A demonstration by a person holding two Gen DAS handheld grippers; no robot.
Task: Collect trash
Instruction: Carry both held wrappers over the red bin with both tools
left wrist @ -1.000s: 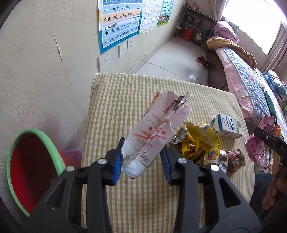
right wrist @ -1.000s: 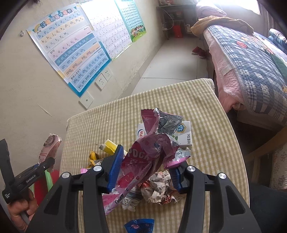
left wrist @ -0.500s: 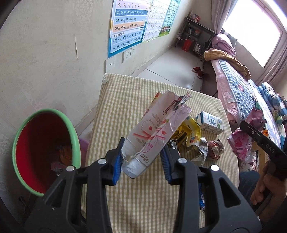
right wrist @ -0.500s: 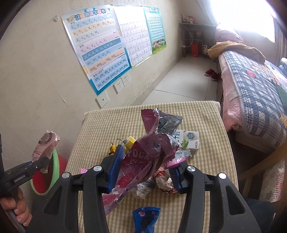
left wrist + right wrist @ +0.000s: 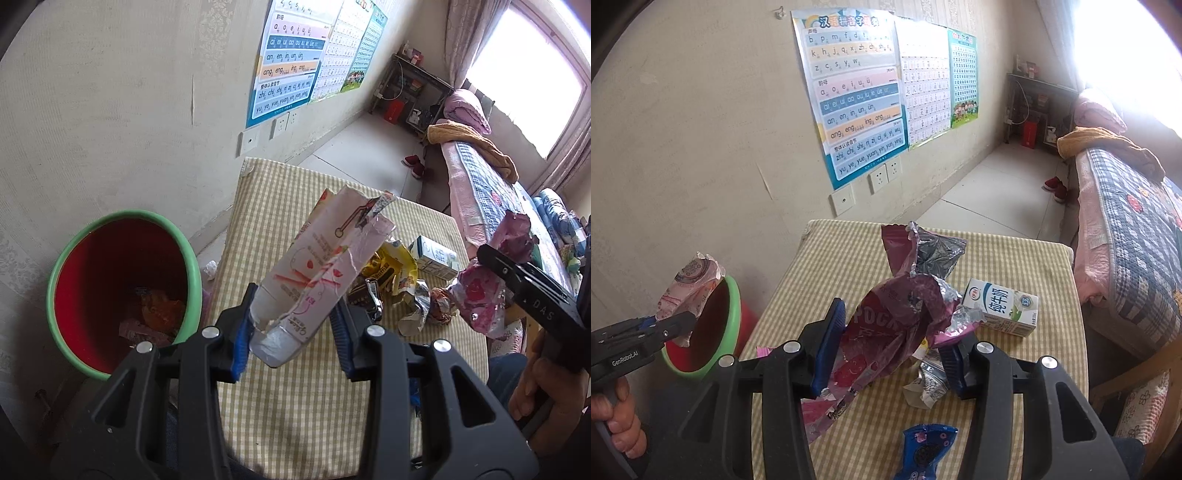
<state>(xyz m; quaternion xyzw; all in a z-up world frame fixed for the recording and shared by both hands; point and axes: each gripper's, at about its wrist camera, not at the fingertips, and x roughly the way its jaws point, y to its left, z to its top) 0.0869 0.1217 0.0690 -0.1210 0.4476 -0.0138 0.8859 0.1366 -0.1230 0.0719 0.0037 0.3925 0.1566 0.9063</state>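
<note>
My left gripper (image 5: 293, 326) is shut on a torn pink-and-white snack bag (image 5: 321, 266), held up over the table's left side. Just left of it stands a red bin with a green rim (image 5: 110, 295), with some wrappers at its bottom. My right gripper (image 5: 890, 350) is shut on a crumpled magenta foil wrapper (image 5: 901, 314), lifted above the checked table. In the right wrist view the left gripper (image 5: 670, 326) with its bag (image 5: 690, 284) hangs at the bin's rim (image 5: 729, 314). In the left wrist view the right gripper (image 5: 491, 266) and its wrapper (image 5: 484, 295) show at the right.
On the yellow checked table (image 5: 1015, 258) lie a milk carton (image 5: 1001, 310), a blue wrapper (image 5: 927, 446), silver foil scraps (image 5: 929, 380), a yellow wrapper (image 5: 391, 266). A wall with posters (image 5: 857, 96) runs along the left. A bed (image 5: 1134, 229) stands to the right.
Both grippers rose and shifted left with their wrappers still held. The red bin has come further into view beside the left gripper, its inside now showing.
</note>
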